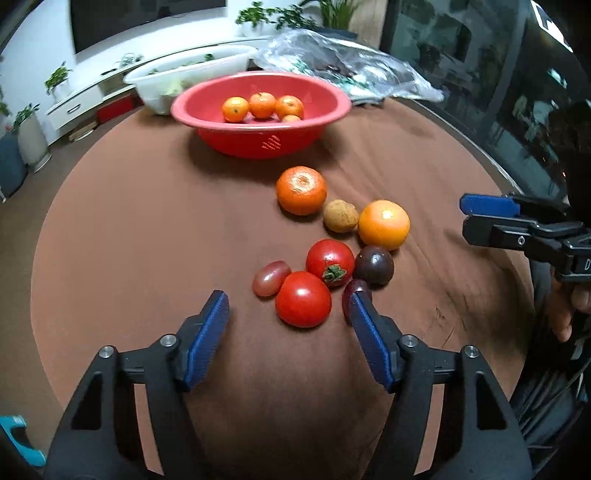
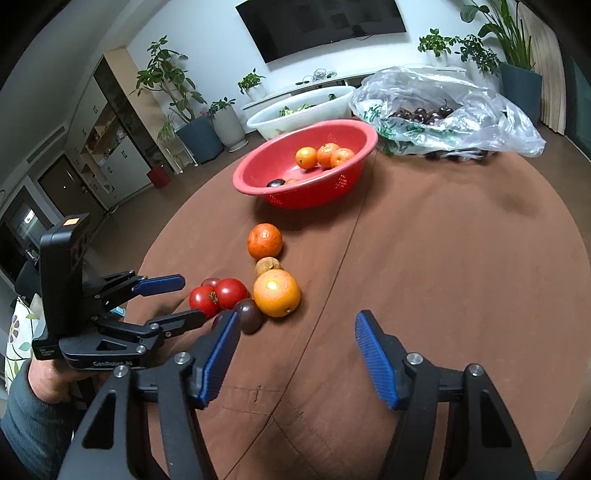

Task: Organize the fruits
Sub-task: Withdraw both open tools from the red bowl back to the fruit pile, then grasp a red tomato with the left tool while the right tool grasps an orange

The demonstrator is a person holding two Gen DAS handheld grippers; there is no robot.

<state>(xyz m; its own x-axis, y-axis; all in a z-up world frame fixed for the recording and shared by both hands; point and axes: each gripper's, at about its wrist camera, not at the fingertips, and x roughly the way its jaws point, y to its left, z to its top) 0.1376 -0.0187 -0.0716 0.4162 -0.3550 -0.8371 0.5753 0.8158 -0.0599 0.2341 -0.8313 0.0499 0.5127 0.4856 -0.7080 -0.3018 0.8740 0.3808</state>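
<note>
Now | brown tablecloth | wall TV | both tongs spread, empty

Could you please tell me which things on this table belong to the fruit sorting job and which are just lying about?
Part of the job:
- red plastic colander bowl holding small mandarins
- two large oranges
- two red tomatoes
- dark purple round fruit
- reddish grape tomato

Lying about:
- white plastic basin
- clear plastic bag
- small brown potato
</note>
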